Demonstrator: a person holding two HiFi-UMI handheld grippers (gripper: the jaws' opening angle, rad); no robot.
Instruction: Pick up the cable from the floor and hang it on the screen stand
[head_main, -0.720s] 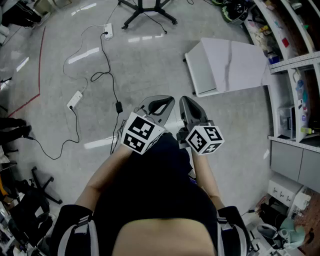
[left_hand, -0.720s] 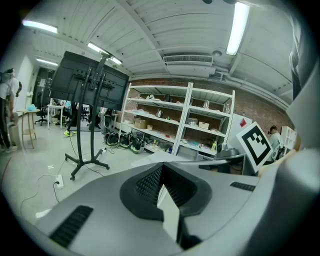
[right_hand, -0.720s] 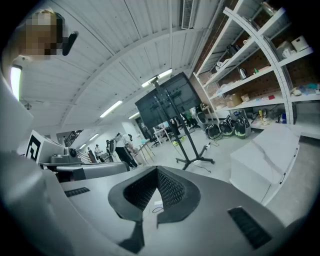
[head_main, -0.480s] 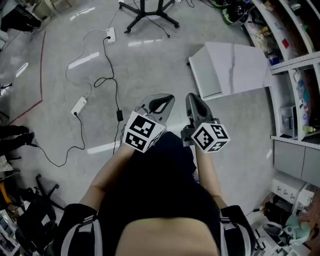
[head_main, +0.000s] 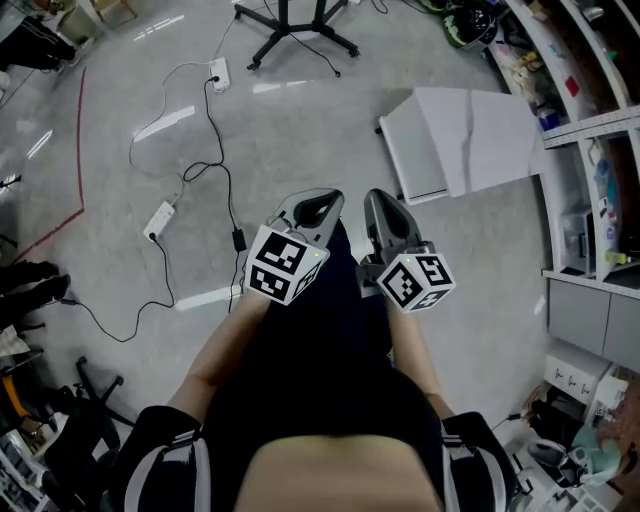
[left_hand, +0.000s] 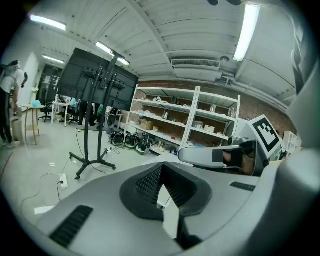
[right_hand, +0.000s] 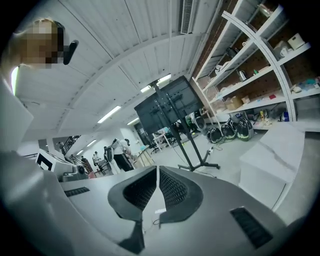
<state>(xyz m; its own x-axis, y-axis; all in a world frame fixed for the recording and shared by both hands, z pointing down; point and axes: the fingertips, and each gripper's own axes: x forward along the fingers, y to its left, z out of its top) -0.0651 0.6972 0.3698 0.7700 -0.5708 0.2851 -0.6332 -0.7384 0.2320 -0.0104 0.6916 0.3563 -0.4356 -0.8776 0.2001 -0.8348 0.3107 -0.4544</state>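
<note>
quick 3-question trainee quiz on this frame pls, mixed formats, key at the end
1. Multiple choice: the thin black cable lies A) on the grey floor, B) in a gripper, C) on a shelf.
2. True or false: the left gripper has the cable between its jaws.
3. Fill in: the right gripper has its jaws ___.
Key: 1 A. 2 false, it is shut and empty. 3 shut.
</note>
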